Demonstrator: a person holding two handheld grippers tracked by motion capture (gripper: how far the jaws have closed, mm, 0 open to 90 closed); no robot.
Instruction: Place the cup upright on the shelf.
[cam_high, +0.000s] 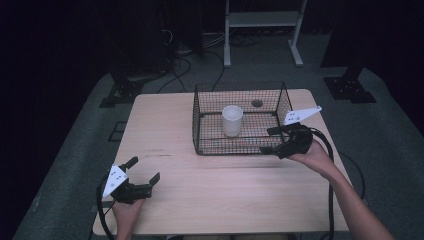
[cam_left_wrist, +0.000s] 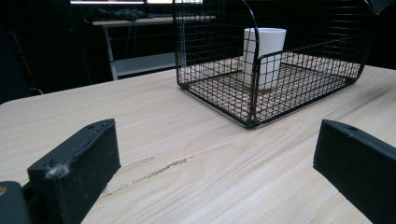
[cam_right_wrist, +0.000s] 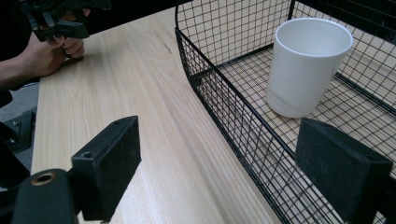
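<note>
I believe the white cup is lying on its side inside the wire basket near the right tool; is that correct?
Not quite: the white cup stands upright, mouth up, inside the wire basket near the right tool, as the right gripper view shows.

We see a light wooden table (cam_high: 175, 125) on a grey floor (cam_high: 75, 150). The room around us is very dark. Behind the table stands a white shelf frame (cam_high: 262, 22), and black cables (cam_high: 185, 67) lie on the floor.
</note>
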